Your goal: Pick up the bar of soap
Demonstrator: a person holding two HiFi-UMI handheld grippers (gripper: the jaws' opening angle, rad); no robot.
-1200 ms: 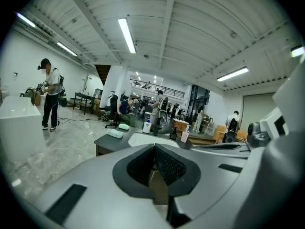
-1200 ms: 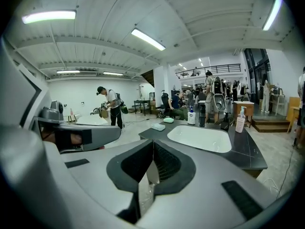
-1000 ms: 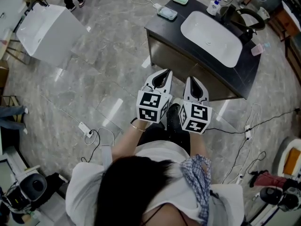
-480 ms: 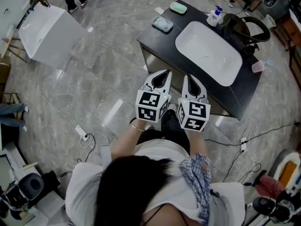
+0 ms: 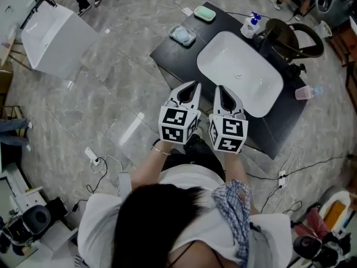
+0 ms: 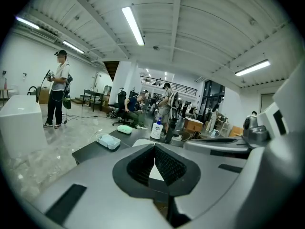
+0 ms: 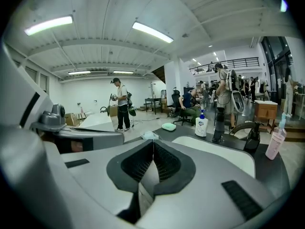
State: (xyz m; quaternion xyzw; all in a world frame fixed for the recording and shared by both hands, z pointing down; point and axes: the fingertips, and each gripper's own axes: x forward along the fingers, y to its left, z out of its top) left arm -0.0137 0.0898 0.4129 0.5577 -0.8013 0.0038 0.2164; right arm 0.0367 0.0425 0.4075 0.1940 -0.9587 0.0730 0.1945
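A pale blue bar of soap in a clear dish [image 5: 182, 35] lies at the far left end of the black counter [image 5: 167, 52]. A green soap dish [image 5: 204, 13] sits beyond it. The same blue soap dish [image 6: 108, 140] [image 7: 149, 135] and green dish [image 6: 125, 129] [image 7: 168, 126] show in both gripper views. My left gripper [image 5: 193, 87] [image 6: 155, 148] and right gripper [image 5: 219, 89] [image 7: 153, 143] are held side by side over the counter's near edge, short of the soap. Both are shut with nothing between the jaws.
A white sink basin [image 5: 240, 71] fills the counter's middle. Behind it stand a pump bottle [image 5: 250, 24] and a black tap [image 7: 219, 123]; a pink bottle [image 5: 303, 93] is at the right end. A white tub [image 5: 56, 35] and cables [image 5: 92, 155] are on the floor. People stand beyond.
Both grippers have travelled forward together towards the counter, which now lies closer and lower in the head view. Their jaws stayed shut.
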